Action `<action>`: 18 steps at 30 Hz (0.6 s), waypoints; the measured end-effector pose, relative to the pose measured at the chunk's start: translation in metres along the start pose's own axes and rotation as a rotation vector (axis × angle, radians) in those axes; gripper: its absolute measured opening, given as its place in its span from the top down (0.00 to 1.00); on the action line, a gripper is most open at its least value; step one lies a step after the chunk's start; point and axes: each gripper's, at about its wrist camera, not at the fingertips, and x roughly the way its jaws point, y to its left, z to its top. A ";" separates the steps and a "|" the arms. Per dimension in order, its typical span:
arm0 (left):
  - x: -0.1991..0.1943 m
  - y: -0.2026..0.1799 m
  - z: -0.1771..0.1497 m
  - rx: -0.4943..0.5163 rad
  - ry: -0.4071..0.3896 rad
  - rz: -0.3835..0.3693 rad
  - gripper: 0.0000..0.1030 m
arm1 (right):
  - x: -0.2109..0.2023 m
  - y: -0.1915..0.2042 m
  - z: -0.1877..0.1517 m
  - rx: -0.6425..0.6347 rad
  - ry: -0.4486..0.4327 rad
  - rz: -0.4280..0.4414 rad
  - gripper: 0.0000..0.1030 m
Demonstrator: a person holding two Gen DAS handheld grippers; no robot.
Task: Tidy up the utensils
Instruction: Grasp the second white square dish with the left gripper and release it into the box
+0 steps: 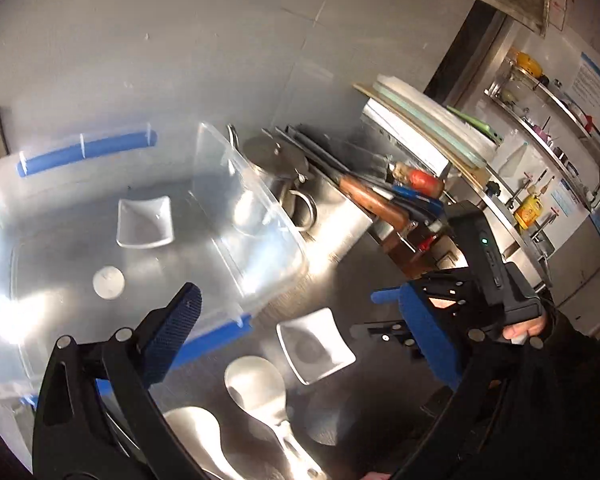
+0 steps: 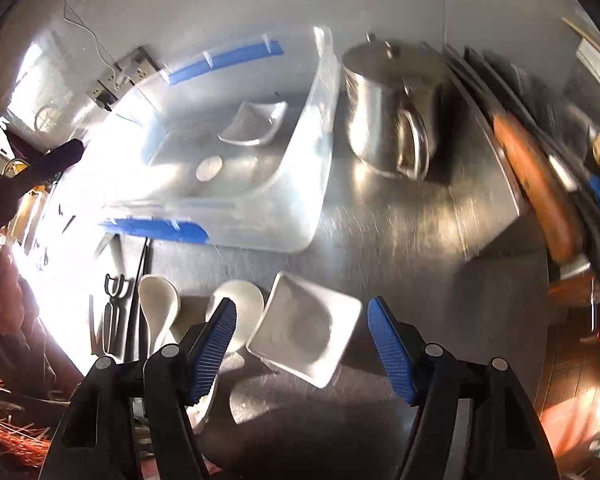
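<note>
No writing can be read anywhere: the blue-edged notices (image 1: 592,84) on the far wall and the label on the yellow bottle (image 1: 527,211) by the sink are too small and blurred.

On the steel tabletop (image 2: 400,216) a clear plastic storage bin (image 2: 300,184) with blue latch handles stands toward the back edge. Inside it lie one small square white dish (image 2: 256,124) and a round white disc (image 2: 209,169). Just beside the bin's right wall stands a lidded steel pot (image 2: 384,112), and beyond that, along the right edge, a row of knives lies with a wooden-handled knife (image 2: 540,196) nearest.

In front of the bin, nearer the front edge, a second square white dish (image 2: 306,326) sits tilted, with two white ceramic soup spoons to its left: one spoon (image 2: 156,304) lies clear, the other spoon (image 2: 240,300) is partly hidden behind a blue finger pad. A metal peeler (image 2: 114,312) lies further left in glare.

The right hand-held gripper (image 2: 302,344) hangs over the second dish with its jaws spread wide, holding nothing. The left hand-held gripper (image 1: 296,336) is also spread wide and empty, one blue pad over the bin's near rim and the other toward the right hand-held gripper.
</note>
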 end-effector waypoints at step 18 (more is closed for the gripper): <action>0.148 0.005 -0.065 -0.086 0.291 0.087 0.16 | 0.078 -0.054 -0.021 0.243 0.050 0.181 0.91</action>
